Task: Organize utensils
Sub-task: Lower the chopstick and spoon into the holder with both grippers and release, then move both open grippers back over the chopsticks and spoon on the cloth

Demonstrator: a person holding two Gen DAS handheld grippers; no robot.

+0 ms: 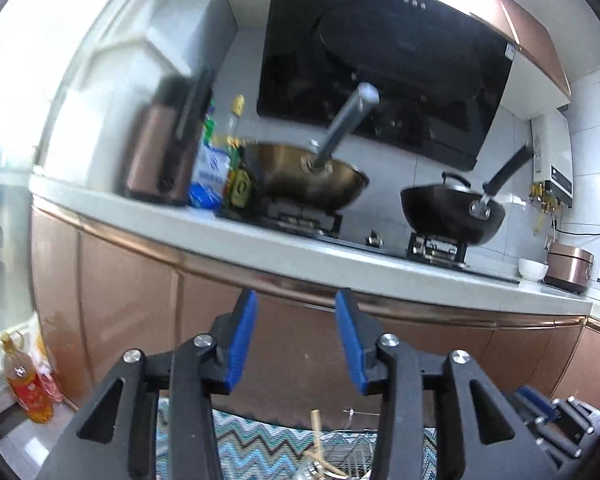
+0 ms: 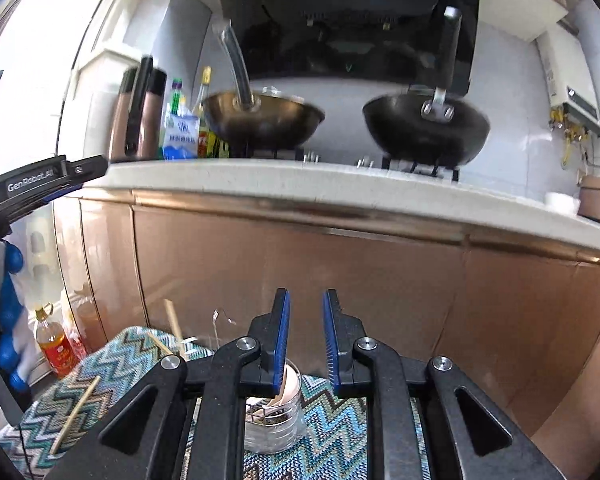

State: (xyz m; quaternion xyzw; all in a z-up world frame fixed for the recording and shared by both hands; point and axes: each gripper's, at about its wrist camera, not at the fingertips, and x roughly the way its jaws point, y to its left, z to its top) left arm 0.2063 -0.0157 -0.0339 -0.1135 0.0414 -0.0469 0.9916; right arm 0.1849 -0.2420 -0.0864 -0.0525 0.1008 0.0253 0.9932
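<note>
My left gripper [image 1: 297, 300] stands open with nothing between its blue pads, pointing level at the copper cabinet fronts [image 1: 140, 300]. Below it lie a zigzag mat [image 1: 252, 448], a wire rack [image 1: 342, 454] and wooden chopsticks [image 1: 317, 436]. My right gripper [image 2: 307, 298] is open by a narrow gap, also with nothing in it. Under it a clear glass cup [image 2: 274, 420] stands on the mat [image 2: 112, 364] with a white utensil inside. A loose chopstick [image 2: 76, 416] lies on the mat at the left, and another chopstick [image 2: 175, 326] rises further back. The left gripper's body [image 2: 40, 184] shows at the left edge.
A white counter [image 2: 300, 180] runs across, bearing a brass wok [image 2: 260, 120] and a black wok [image 2: 424, 128] on the stove, bottles [image 2: 180, 132] and a copper appliance [image 2: 136, 120]. An oil bottle [image 2: 54, 344] stands on the floor at the left. A range hood [image 1: 380, 68] hangs above.
</note>
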